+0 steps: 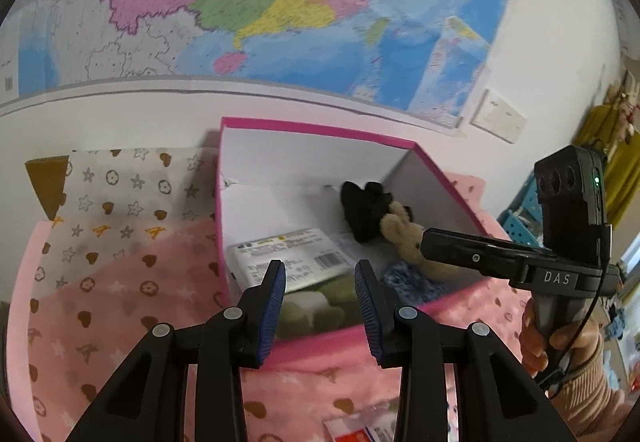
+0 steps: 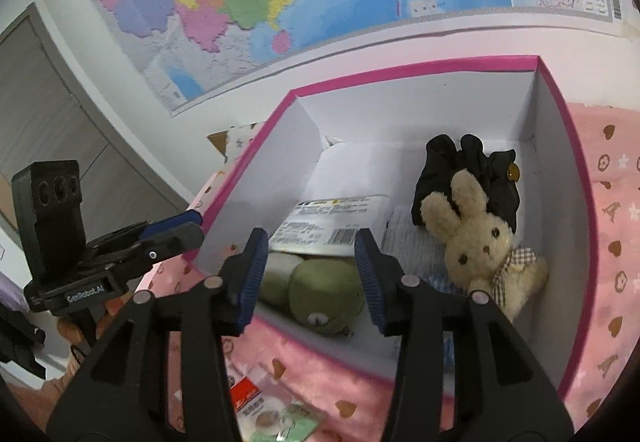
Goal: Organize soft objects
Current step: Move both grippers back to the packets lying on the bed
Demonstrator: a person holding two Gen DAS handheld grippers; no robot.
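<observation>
A pink-rimmed white box (image 2: 412, 67) stands on a pink blanket against the wall. Inside lie a beige plush rabbit (image 2: 480, 242), a black scrunchie-like cloth (image 2: 472, 170), a green plush (image 2: 324, 294), a white labelled packet (image 2: 332, 222) and a blue knitted piece (image 1: 412, 282). My right gripper (image 2: 310, 278) is open and empty above the box's near edge, over the green plush. My left gripper (image 1: 320, 306) is open and empty at the box's near rim (image 1: 320, 338). The rabbit (image 1: 404, 234) and black cloth (image 1: 366, 210) also show in the left wrist view.
A flat plastic packet (image 2: 264, 406) lies on the pink patterned blanket (image 1: 120, 302) in front of the box. A wall map (image 1: 260, 2) hangs behind. A grey door (image 2: 52, 114) is at the left, blue crates and yellow fabric (image 1: 616, 170) at the right.
</observation>
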